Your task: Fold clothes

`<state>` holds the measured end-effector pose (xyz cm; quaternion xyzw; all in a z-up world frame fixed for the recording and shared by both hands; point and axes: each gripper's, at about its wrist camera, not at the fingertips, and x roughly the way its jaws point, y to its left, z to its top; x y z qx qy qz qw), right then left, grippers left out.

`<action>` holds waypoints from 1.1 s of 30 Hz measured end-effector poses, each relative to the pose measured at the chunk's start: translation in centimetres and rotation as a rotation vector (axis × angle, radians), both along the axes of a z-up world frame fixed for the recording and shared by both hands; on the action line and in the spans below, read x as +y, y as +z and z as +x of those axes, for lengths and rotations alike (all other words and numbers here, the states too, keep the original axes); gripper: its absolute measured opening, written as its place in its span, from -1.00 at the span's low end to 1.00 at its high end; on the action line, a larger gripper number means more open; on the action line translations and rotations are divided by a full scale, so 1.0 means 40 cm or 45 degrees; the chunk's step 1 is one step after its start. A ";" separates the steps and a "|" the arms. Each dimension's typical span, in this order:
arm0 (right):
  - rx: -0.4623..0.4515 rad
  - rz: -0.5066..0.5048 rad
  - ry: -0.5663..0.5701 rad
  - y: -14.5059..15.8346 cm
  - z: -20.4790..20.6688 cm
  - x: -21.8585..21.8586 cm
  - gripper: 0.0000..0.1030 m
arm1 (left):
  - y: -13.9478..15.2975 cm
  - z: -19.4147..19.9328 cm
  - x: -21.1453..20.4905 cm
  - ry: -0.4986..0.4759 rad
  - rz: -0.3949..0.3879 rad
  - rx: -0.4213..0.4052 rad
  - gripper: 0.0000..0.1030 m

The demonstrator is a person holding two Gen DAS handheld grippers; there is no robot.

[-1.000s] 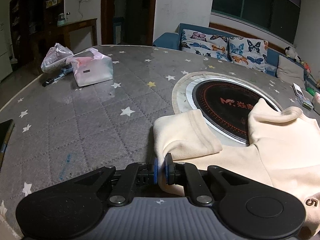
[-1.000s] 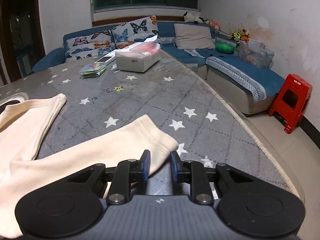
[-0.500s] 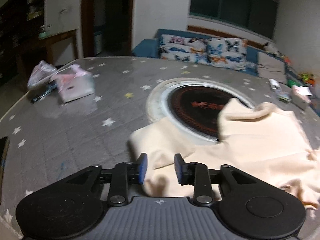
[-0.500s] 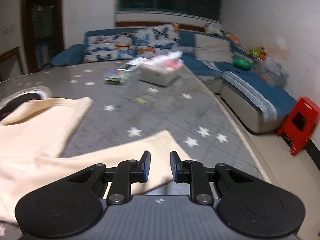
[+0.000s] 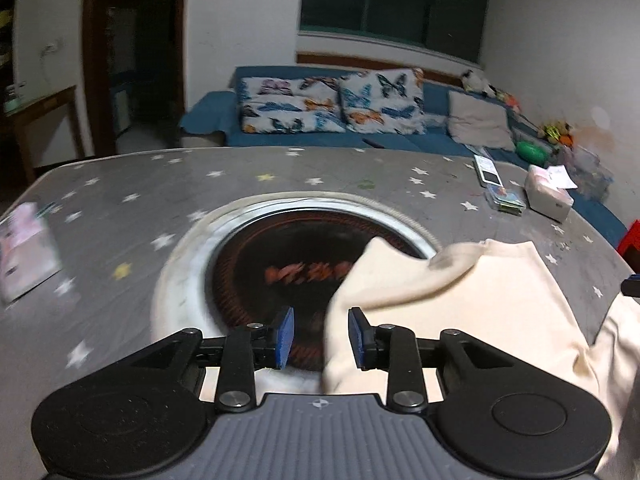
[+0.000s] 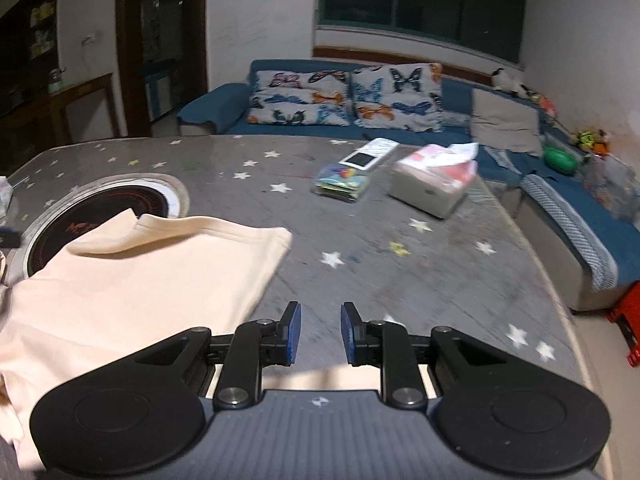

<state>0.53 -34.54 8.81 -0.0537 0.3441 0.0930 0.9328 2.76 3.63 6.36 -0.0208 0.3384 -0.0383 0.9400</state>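
Note:
A cream sweatshirt (image 5: pixel 472 304) lies on the grey star-patterned table (image 5: pixel 160 200), partly over the round black hotplate (image 5: pixel 288 264). My left gripper (image 5: pixel 320 338) hovers open above the hotplate edge, and a fold of the sweatshirt shows between its blue pads from below. In the right wrist view the sweatshirt (image 6: pixel 132 280) spreads to the left, its body edge ending near the middle. My right gripper (image 6: pixel 319 334) is open over bare table just right of that edge, with a strip of cream cloth under its base.
A tissue box (image 6: pixel 434 184), a phone (image 6: pixel 362 158) and a colourful packet (image 6: pixel 340 182) sit at the table's far right. A pink bag (image 5: pixel 26 252) rests at the left edge. A blue sofa (image 5: pixel 340 120) stands behind; a red stool (image 6: pixel 628 316) is at floor level right.
My left gripper let go of the sleeve and opened. Both grippers rose and swung toward the middle of the table. The sleeves no longer lie stretched out in front of them.

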 end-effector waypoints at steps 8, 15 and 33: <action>0.066 0.039 0.057 -0.031 0.115 0.061 -0.60 | -0.065 0.198 -0.075 -0.063 0.090 0.075 -0.34; 0.110 0.050 0.065 -0.063 0.180 0.081 -0.59 | -0.108 0.268 -0.092 -0.107 0.091 0.123 -0.25; 0.172 0.062 0.079 -0.122 0.301 0.134 -0.67 | -0.107 0.311 -0.049 -0.044 0.143 0.050 -0.92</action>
